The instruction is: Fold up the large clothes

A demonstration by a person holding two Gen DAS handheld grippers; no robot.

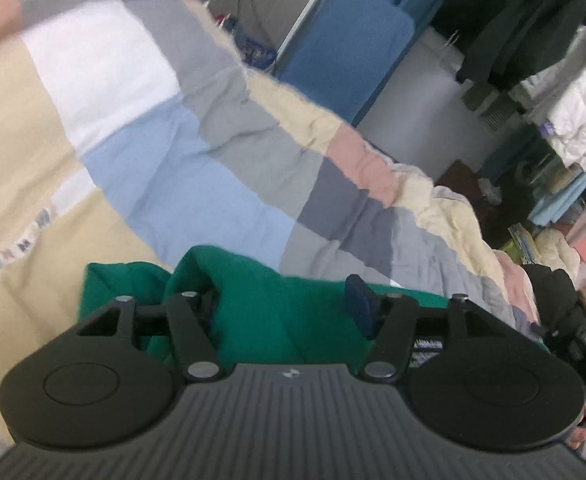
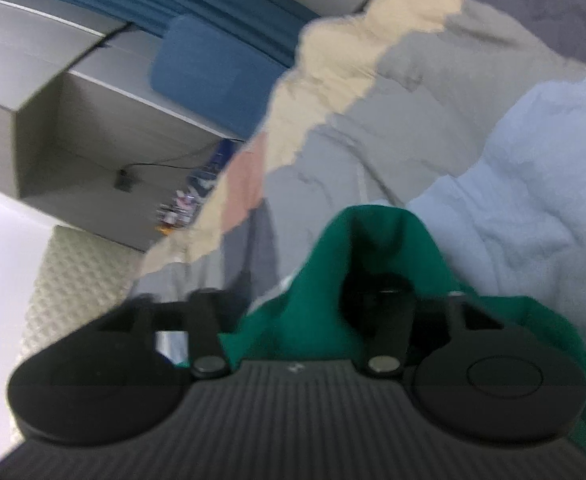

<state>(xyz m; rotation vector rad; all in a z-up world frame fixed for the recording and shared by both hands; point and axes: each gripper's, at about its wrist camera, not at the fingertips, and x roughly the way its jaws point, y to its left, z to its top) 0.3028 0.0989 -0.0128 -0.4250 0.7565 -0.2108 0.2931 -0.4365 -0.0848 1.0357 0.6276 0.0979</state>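
Green cloth [image 1: 253,300] bunches between the fingers of the left gripper [image 1: 285,304]; its jaws stand wide, one blue pad [image 1: 359,306] showing bare, the other sunk in the folds. In the right view the same cloth [image 2: 321,292] drapes over the right gripper [image 2: 305,304], hiding its fingers, so I cannot tell its grip. Beyond lies a patchwork quilt [image 1: 173,152] of beige, blue, grey and pink. Farther off stand a blue cushion [image 1: 345,48] and hanging clothes [image 1: 565,112].

A patchwork quilt [image 1: 181,152] of beige, grey, white, pale blue and pink squares covers the bed. Beyond its far edge stands a blue cushion [image 1: 345,52]. Dark jackets [image 1: 521,28] and white garments [image 1: 573,108] hang nearby.
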